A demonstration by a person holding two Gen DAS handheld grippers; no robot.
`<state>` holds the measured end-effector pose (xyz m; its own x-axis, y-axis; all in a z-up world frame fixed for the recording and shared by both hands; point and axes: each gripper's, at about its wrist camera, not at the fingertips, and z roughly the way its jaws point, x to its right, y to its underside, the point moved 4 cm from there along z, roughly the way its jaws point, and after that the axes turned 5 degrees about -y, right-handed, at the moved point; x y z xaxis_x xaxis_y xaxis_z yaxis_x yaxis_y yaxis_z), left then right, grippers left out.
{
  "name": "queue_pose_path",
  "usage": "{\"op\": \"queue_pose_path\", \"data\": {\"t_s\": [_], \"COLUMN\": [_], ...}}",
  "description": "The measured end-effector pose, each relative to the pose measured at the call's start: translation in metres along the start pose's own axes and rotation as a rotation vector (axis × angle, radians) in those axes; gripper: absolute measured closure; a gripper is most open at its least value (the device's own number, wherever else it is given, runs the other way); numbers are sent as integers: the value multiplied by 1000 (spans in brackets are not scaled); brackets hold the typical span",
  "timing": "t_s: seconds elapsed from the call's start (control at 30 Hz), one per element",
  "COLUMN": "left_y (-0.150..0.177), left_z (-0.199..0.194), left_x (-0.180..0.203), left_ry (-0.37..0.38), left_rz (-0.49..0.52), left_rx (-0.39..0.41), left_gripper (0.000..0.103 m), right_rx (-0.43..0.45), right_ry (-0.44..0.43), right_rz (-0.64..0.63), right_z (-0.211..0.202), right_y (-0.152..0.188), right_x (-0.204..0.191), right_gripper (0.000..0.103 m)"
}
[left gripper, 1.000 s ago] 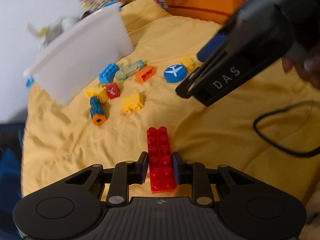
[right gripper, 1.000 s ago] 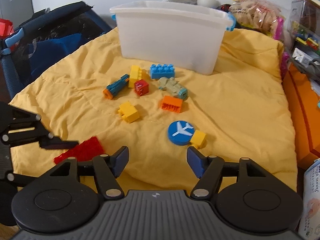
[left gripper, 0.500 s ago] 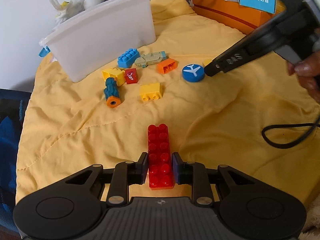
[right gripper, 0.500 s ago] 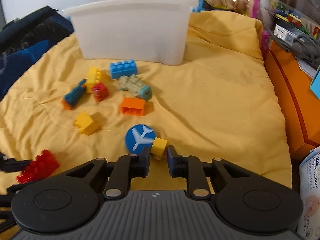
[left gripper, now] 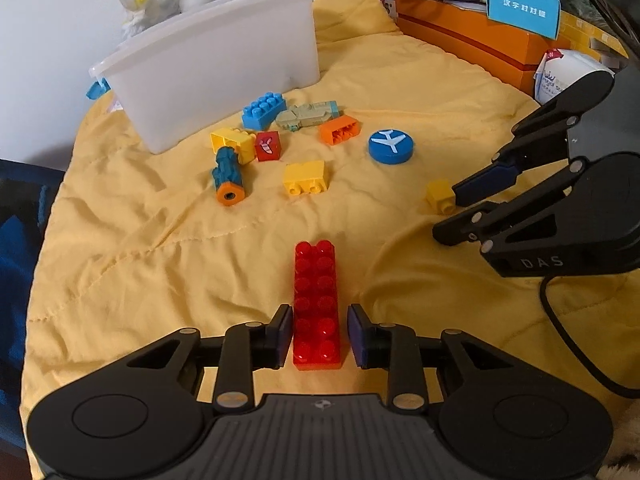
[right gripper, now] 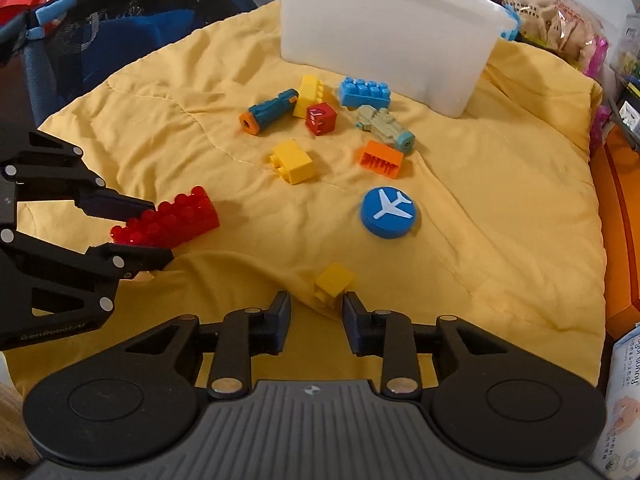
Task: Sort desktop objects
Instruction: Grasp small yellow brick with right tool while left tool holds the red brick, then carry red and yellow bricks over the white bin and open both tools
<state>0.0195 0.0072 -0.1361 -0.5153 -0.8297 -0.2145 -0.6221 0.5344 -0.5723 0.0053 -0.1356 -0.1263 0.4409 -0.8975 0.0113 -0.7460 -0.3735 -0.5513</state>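
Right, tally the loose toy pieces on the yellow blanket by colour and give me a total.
Yellow: 3
Red: 2
Blue: 2
Orange: 1
Teal and orange: 1
Grey-green: 1
Total: 10

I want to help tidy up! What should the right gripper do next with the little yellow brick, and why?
Probably ease the right gripper forward a little, then close. Its jaws have just been opening, and the small yellow brick lies loose on the yellow blanket, barely between their tips. Closing from here might only pinch its near corner.
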Motion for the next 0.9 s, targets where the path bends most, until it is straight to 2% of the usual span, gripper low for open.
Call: {"op": "queue_pose_path", "data": {"t_s": [0.2,0.3,0.43,0.5,0.7,0.8,0.9], "left_y": [0,1,-4,-11,-46,-74,-115], "left_z": [1,3,-3,-10,-29,-32,-40], "left_x": [0,0,-4,-11,-31,-46,-71], "left_ry": [7,32,67,62,26,-11,-60], "left_rz": [0,-10,-40,-54,-21,-9,-39], "left_rx": [7,4,10,30,116,167,251], "left_gripper": [69,76,76,76,76,76,76], "right_rx": [38,21,26,40,102,149,218], "right_ry": [21,-10,-2,-6,-19,1,31], "right_rz": [107,132,89,84,87,52,42], "right_z": [1,7,1,-7,-26,-33,-41], "right_y": [-4,-4,-9,-13,-38,-63,-97], "right_x": [14,17,11,11,17,22,35], "right_gripper": [68,74,77,77,77,77,77]}}
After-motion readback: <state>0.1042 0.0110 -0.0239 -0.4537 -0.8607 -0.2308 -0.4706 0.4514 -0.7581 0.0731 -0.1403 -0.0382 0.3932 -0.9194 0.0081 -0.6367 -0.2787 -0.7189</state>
